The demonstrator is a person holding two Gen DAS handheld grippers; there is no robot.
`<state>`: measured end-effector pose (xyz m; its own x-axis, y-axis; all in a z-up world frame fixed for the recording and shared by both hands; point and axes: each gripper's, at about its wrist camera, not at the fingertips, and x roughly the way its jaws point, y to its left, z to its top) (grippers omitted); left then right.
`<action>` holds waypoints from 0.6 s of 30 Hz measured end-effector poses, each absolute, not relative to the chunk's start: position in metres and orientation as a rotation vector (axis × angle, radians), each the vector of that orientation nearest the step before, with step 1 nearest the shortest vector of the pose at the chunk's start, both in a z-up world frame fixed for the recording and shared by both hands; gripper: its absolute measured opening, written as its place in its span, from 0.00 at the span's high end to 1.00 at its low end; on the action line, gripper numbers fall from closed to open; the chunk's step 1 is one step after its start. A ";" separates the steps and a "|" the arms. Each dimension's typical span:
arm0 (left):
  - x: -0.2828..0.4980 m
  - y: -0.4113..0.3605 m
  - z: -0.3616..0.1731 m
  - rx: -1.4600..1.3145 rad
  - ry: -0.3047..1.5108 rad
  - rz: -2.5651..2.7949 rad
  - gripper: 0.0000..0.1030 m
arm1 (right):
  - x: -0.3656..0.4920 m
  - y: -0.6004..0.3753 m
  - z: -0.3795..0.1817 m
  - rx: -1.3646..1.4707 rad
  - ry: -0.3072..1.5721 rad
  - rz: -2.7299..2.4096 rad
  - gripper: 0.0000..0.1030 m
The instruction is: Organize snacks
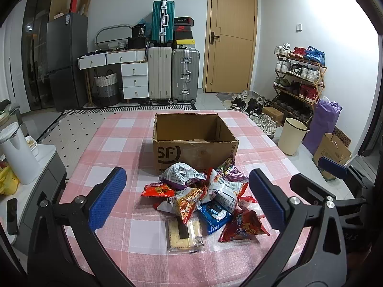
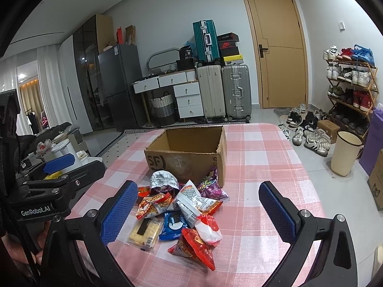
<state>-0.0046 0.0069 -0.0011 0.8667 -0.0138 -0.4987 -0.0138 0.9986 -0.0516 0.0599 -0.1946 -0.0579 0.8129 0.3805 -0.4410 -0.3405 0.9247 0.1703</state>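
Note:
A pile of snack packets (image 1: 203,196) lies on the pink checked tablecloth (image 1: 115,148), just in front of an open cardboard box (image 1: 194,141). The pile holds a cracker pack (image 1: 184,235), a blue cookie packet (image 1: 214,215), a red triangular bag (image 1: 241,227) and a purple candy bag (image 1: 229,171). My left gripper (image 1: 189,203) is open and empty, held above the near side of the pile. My right gripper (image 2: 198,212) is open and empty over the same pile (image 2: 182,205), with the box (image 2: 189,153) beyond. Nothing shows inside the box.
Each gripper shows at the edge of the other's view: the right one (image 1: 335,167), the left one (image 2: 59,162). A side cabinet with a white jug (image 1: 16,153) stands left of the table. A cream bin (image 1: 293,136), shoes and a shoe rack (image 1: 299,81) are on the right.

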 end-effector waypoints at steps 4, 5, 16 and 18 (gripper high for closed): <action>-0.005 0.007 -0.002 -0.054 0.522 -0.002 0.01 | 0.059 -0.194 -0.057 0.086 0.488 0.386 0.00; -0.005 0.008 -0.002 -0.055 0.523 -0.003 0.01 | 0.059 -0.194 -0.057 0.085 0.488 0.386 0.00; -0.005 0.009 -0.007 -0.058 0.529 0.002 0.01 | 0.059 -0.192 -0.056 0.079 0.491 0.388 0.00; -0.005 0.009 -0.007 -0.059 0.530 0.000 0.01 | 0.059 -0.192 -0.056 0.082 0.491 0.391 0.00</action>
<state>-0.0052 0.0085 -0.0068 0.8629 -0.0153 -0.5051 -0.0150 0.9983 -0.0558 0.0589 -0.1923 -0.0564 0.8095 0.3850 -0.4433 -0.3461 0.9228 0.1694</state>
